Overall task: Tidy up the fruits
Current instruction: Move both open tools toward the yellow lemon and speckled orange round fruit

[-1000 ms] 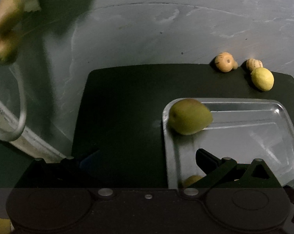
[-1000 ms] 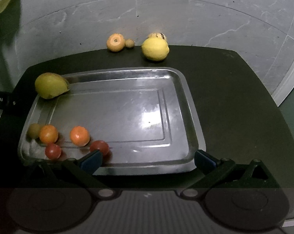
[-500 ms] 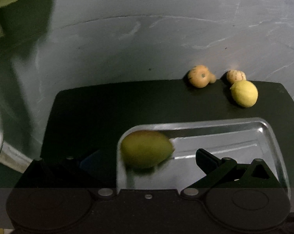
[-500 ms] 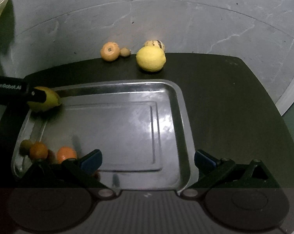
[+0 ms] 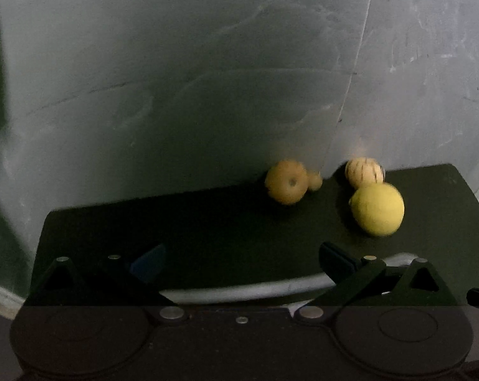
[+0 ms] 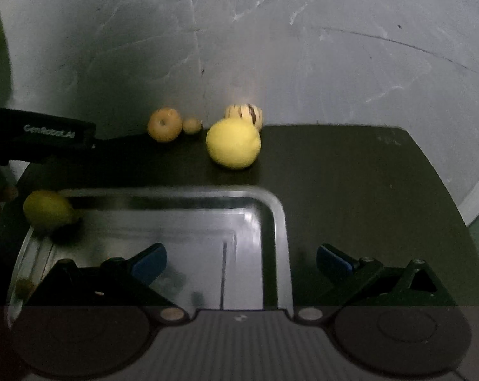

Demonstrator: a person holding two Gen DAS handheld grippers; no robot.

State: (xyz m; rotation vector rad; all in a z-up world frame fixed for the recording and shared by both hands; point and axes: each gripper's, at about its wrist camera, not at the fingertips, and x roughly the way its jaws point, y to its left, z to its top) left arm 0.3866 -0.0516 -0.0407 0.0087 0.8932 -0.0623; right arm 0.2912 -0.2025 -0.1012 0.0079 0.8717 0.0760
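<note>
Against the grey marbled wall, the dark bench [image 6: 350,190] is being approached by both wide-open, empty hand-held grippers, left [image 5: 239,262] and right [image 6: 241,262], the green pear [image 6: 47,211] now being left in the steel tray's [image 6: 279,222] corner while the lemon [image 6: 233,143] is being neared.

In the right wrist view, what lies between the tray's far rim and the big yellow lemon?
Only bare dark mat separates the tray rim from the lemon; nothing sits on that strip in the right wrist view.
</note>
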